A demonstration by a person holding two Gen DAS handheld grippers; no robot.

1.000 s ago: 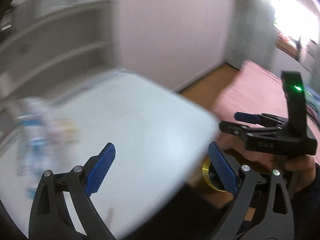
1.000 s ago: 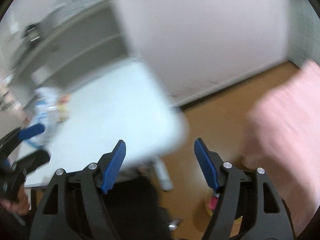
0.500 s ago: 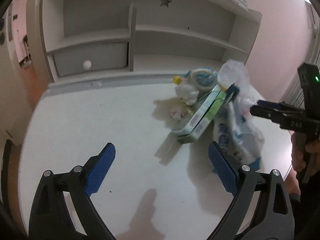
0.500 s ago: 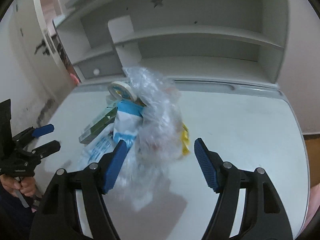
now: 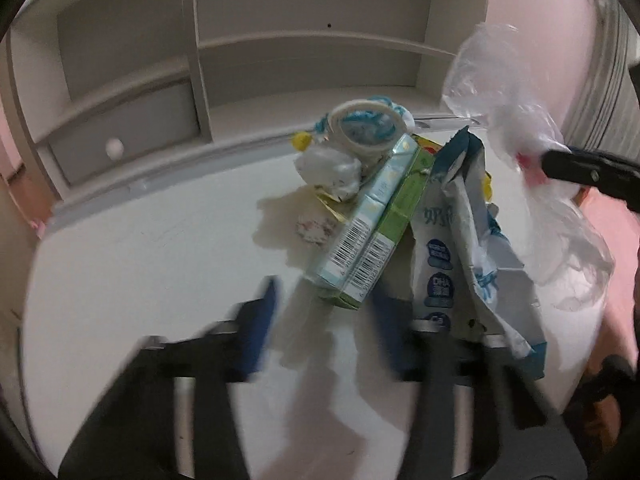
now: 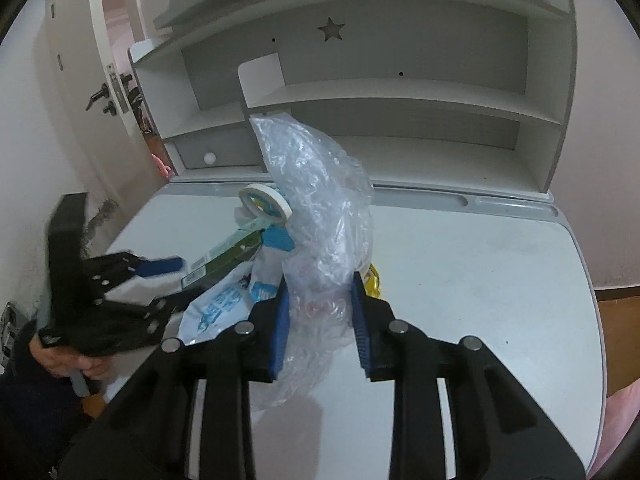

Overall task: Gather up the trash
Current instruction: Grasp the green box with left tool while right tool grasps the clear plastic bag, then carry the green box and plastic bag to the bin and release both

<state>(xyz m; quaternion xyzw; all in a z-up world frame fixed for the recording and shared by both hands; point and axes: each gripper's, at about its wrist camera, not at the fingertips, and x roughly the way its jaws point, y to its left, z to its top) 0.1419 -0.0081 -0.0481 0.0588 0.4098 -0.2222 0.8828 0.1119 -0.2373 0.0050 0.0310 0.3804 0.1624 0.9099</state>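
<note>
A pile of trash lies on the white desk. In it are a clear crumpled plastic bag, a blue and white torn pouch, two long cartons, a roll of tape and a white crumpled wad. My right gripper has its blue pads around the lower part of the plastic bag, which also shows in the left wrist view. My left gripper is blurred, its jaws apart, just short of the near end of the cartons.
A grey shelf unit with a star cut-out and a small drawer stands at the back of the desk. A door with a handle is at the left. Wood floor shows past the desk's right edge.
Both grippers have swung from the floor side to face the desk and moved in on the trash pile. The right jaws have narrowed around the plastic bag. The left jaws have narrowed near the cartons.
</note>
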